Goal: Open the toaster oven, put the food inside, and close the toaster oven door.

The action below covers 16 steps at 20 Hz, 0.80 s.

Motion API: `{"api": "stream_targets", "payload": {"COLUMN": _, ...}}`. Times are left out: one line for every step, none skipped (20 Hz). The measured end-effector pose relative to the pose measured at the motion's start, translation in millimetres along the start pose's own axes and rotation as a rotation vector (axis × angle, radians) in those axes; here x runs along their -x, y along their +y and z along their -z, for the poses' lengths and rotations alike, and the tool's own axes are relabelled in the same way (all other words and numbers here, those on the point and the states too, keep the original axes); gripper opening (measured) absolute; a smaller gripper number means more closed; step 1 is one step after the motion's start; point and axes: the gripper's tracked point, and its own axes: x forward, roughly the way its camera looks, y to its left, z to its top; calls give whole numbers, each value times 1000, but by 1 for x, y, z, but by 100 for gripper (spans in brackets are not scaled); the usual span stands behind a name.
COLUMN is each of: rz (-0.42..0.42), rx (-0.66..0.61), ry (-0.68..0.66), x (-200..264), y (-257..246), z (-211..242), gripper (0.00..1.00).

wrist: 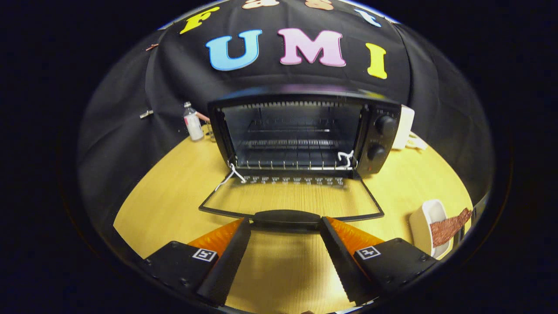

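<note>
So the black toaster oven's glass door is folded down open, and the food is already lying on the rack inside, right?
Not quite. The black toaster oven's glass door is folded down open, but the wire rack inside is bare. The gripper view shows the brownish food strip in a white dish on the wooden table, beside the open gripper.

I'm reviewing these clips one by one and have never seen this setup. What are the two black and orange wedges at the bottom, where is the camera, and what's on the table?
The camera rides on a hand-held two-finger tool and looks forward along it. The wedges are its fingers: they stand open, hold nothing, and their tips flank the black handle of the oven door. Ahead, on the light wooden table, stands a black toaster oven with its glass door folded down flat and its wire rack bare. Off to the right of the fingers, a white oval dish holds a reddish-brown slab of food. A small clear bottle stands left of the oven.
</note>
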Motion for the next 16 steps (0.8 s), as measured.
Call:
{"api": "stream_targets", "payload": {"rz": 3, "rx": 6, "ry": -4, "x": -1, "y": -1, "z": 3, "gripper": 100}}
{"api": "stream_targets", "payload": {"rz": 6, "rx": 15, "ry": 0, "x": -1, "y": -3, "z": 5, "gripper": 99}}
{"api": "stream_targets", "payload": {"rz": -1, "rx": 10, "ry": 6, "x": -1, "y": -3, "z": 6, "gripper": 99}}
{"api": "stream_targets", "payload": {"rz": -8, "rx": 4, "ry": 7, "x": 5, "y": -3, "z": 5, "gripper": 98}}
{"api": "stream_targets", "payload": {"rz": -12, "rx": 4, "ry": -2, "x": 11, "y": -3, "z": 2, "gripper": 98}}
{"api": "stream_targets", "payload": {"rz": -16, "rx": 14, "ry": -17, "x": 20, "y": -3, "z": -3, "gripper": 98}}
{"api": "stream_targets", "payload": {"rz": -19, "rx": 31, "ry": -29, "x": 29, "y": -6, "z": -7, "gripper": 98}}
{"api": "stream_targets", "payload": {"rz": -29, "rx": 48, "ry": -36, "x": 40, "y": -9, "z": -13, "gripper": 98}}
{"api": "stream_targets", "payload": {"rz": -38, "rx": 59, "ry": -44, "x": 49, "y": -12, "z": -17, "gripper": 98}}
{"api": "stream_targets", "payload": {"rz": -42, "rx": 73, "ry": -58, "x": 60, "y": -18, "z": -24, "gripper": 98}}
{"api": "stream_targets", "payload": {"rz": -42, "rx": 90, "ry": -78, "x": 73, "y": -24, "z": -35, "gripper": 98}}
{"api": "stream_targets", "payload": {"rz": -37, "rx": 106, "ry": -99, "x": 83, "y": -32, "z": -45, "gripper": 98}}
{"api": "stream_targets", "payload": {"rz": -30, "rx": 121, "ry": -126, "x": 94, "y": -41, "z": -56, "gripper": 98}}
{"api": "stream_targets", "payload": {"rz": -21, "rx": 127, "ry": -149, "x": 102, "y": -51, "z": -69, "gripper": 98}}
{"api": "stream_targets", "payload": {"rz": -9, "rx": 124, "ry": -166, "x": 109, "y": -64, "z": -78, "gripper": 98}}
{"api": "stream_targets", "payload": {"rz": 0, "rx": 112, "ry": -183, "x": 116, "y": -76, "z": -90, "gripper": 99}}
